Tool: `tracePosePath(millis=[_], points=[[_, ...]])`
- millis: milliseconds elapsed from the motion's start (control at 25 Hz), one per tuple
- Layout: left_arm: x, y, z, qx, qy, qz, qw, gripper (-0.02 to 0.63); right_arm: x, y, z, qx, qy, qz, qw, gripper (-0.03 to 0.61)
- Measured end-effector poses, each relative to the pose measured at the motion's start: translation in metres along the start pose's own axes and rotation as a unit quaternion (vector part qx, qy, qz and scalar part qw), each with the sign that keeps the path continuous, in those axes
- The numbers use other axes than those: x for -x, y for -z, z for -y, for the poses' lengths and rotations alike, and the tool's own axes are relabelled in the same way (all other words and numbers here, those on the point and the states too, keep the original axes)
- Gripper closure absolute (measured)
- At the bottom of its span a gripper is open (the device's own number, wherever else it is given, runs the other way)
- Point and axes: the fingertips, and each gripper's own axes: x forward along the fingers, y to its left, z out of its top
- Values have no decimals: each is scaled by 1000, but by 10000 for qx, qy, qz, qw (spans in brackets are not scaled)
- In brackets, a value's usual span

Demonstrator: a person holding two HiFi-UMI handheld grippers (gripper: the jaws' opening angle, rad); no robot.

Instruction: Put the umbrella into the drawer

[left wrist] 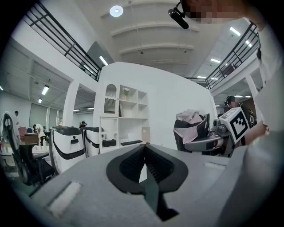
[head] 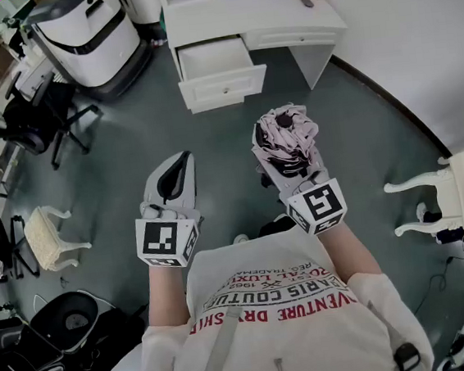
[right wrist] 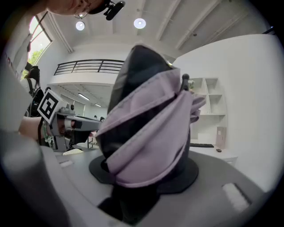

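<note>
A folded umbrella (head: 287, 136) of pink and black cloth stands upright in my right gripper (head: 288, 156), which is shut on it. In the right gripper view the umbrella (right wrist: 146, 128) fills the space between the jaws and hides most of the room. My left gripper (head: 183, 159) hovers to its left at the same height, tips together and holding nothing. In the left gripper view its ribbed pads (left wrist: 153, 166) meet at the tip, and the umbrella (left wrist: 190, 126) shows off to the right. The white drawer (head: 218, 71) stands pulled open under the desk (head: 281, 21) ahead, apart from both grippers.
A black office chair (head: 40, 122) and a white machine (head: 88, 35) stand at the far left. There is a small white stool (head: 48, 237) to my left and a white chair (head: 439, 192) to my right. Grey floor lies between me and the desk.
</note>
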Motion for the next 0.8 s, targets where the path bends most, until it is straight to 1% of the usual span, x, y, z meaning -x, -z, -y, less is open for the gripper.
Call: tracePosePath(millis=[160, 320, 440, 640, 800], points=[[-4, 1, -17, 29, -13, -7, 10000, 607, -17, -1, 0, -34, 33, -58, 10000, 373], [-9, 3, -37, 112, -35, -22, 9999, 607, -37, -2, -7, -78, -77, -136, 9998, 373], [-12, 4, -47, 172, -13, -30, 9998, 607, -47, -4, -9, -134, -76, -161, 9998, 370], [-24, 8, -44, 254, -52, -66, 9996, 607, -51, 1, 8, -151, -28, -260, 9995, 370], [-40, 14, -50, 294, -109, -133, 9994, 607, -64, 8, 23, -203, -108, -350, 9991, 368]])
